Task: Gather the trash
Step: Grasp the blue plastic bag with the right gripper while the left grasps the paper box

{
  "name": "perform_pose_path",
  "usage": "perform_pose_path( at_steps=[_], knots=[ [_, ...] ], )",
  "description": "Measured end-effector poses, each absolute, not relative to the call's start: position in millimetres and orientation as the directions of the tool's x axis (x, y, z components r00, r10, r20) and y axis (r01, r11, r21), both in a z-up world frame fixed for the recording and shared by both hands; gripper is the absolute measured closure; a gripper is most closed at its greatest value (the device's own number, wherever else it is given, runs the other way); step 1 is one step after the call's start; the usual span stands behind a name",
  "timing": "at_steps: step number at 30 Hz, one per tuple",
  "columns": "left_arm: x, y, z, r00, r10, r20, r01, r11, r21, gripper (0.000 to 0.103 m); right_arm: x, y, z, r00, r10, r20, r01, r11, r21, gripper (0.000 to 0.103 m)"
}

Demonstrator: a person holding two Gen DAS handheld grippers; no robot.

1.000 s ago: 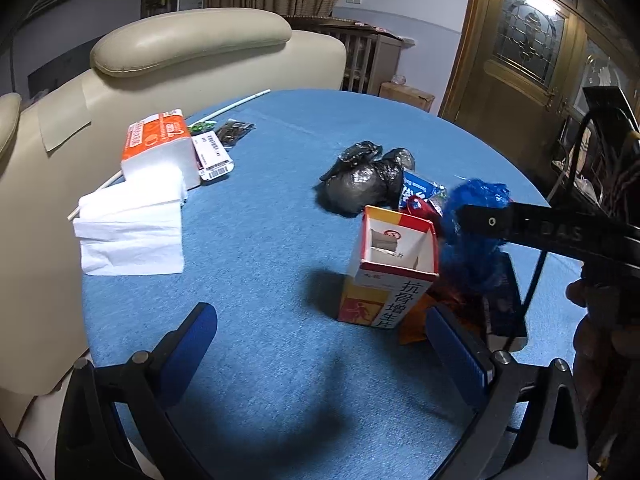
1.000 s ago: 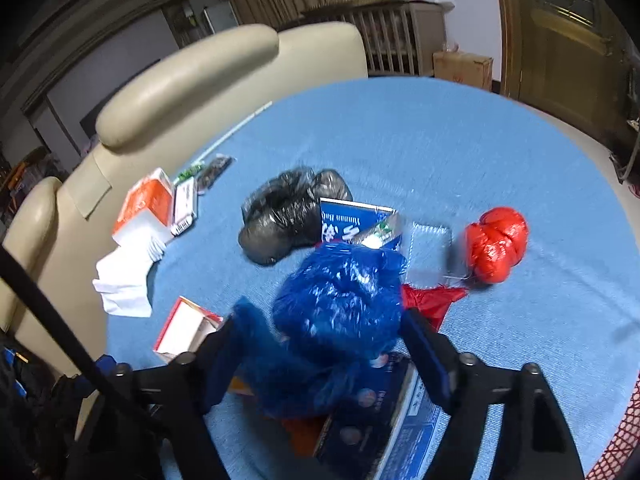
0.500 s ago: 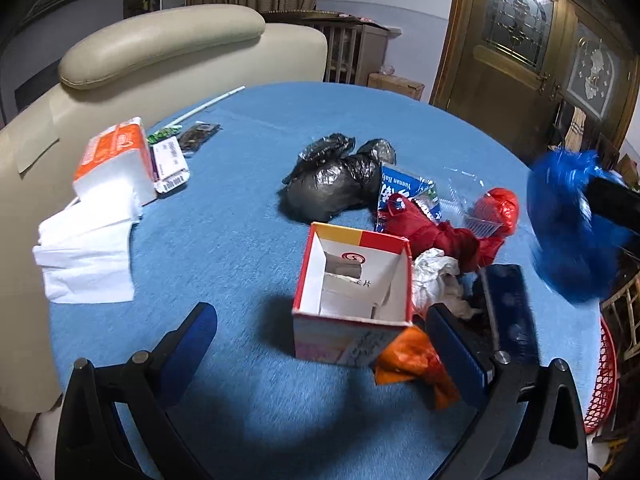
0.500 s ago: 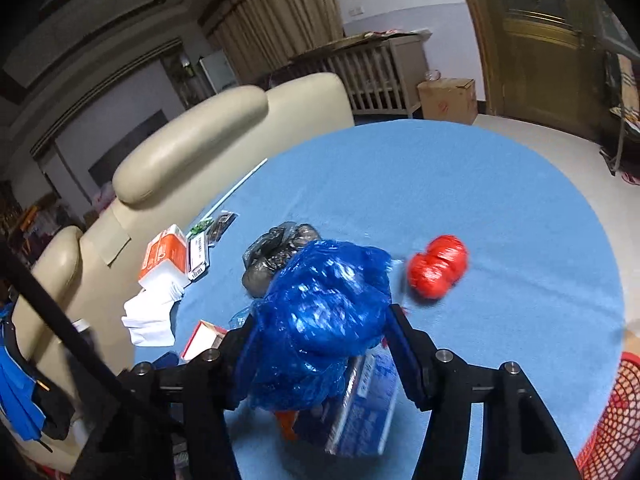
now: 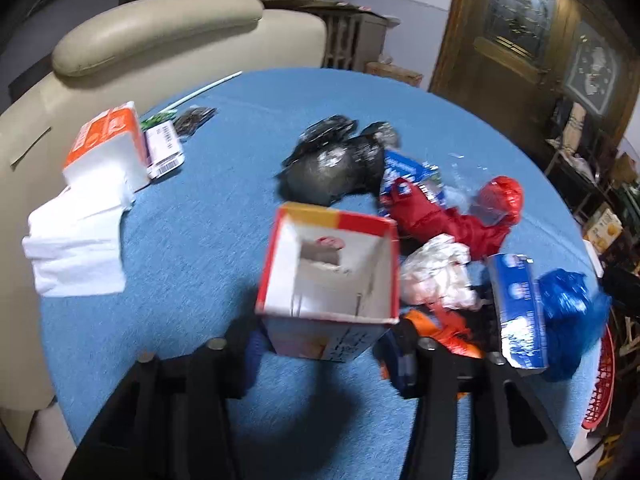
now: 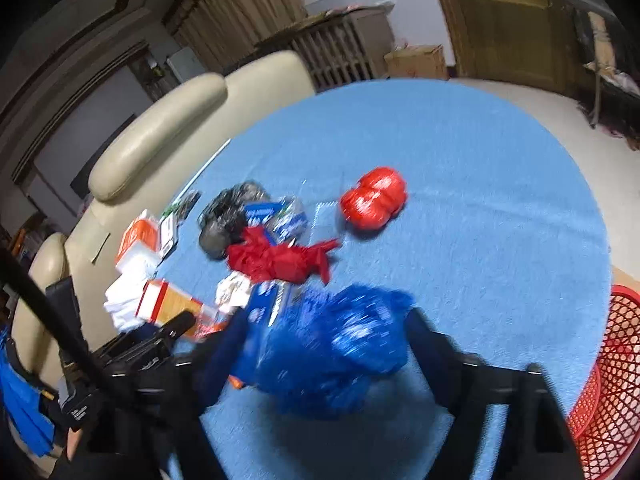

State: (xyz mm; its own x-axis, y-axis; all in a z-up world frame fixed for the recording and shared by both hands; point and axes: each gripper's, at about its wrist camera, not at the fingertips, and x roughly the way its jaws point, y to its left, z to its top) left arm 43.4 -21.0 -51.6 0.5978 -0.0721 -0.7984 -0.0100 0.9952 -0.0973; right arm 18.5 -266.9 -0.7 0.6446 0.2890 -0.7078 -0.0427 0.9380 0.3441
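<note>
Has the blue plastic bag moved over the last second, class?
Yes. The blue plastic bag, between the right gripper's opening jaws, has gone from above the trash pile toward the red basket.

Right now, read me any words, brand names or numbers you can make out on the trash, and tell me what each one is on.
None can be read for certain.
Open red and white box: dark handwriting-like marks on its front, too blurred.
Blue carton: white print, too blurred.
White label with barcode: too small.
Blue packet by the black bag: white lettering, too blurred.
Orange tissue pack: print too small.
</note>
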Motion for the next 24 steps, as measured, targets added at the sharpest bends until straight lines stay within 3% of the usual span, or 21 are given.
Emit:
perform_pose_path(
  at_steps=[2,13,14,15,24],
  knots=[
    [43,-19,-52,0.598,-0.059,-0.8,-0.021,0.996,-0.089,0.039,17,-271,-2,0.647,0.268,-0.714,-0.027,0.944,0.33,0.018],
    [49,-19,-67,0.575,-0.074,-0.815,-0.006,0.996,-0.094,0.039,19,-269,-42,0.557,0.23,-0.798,0.003,0.96,0.279,0.019],
    [50,-19,-68,0.576,-0.078,-0.814,-0.003,0.995,-0.098,0.042,20,-269,-44,0.554,0.235,-0.799,0.003,0.959,0.284,0.029],
    [51,-19,-68,0.579,-0.091,-0.81,0.009,0.994,-0.105,0.054,21,-268,-45,0.548,0.239,-0.802,0.002,0.958,0.287,0.036],
    [41,-8,-42,0.648,-0.073,-0.758,-0.019,0.994,-0.112,0.054,16,-265,-25,0.597,0.243,-0.764,-0.022,0.957,0.288,0.038]
  ],
)
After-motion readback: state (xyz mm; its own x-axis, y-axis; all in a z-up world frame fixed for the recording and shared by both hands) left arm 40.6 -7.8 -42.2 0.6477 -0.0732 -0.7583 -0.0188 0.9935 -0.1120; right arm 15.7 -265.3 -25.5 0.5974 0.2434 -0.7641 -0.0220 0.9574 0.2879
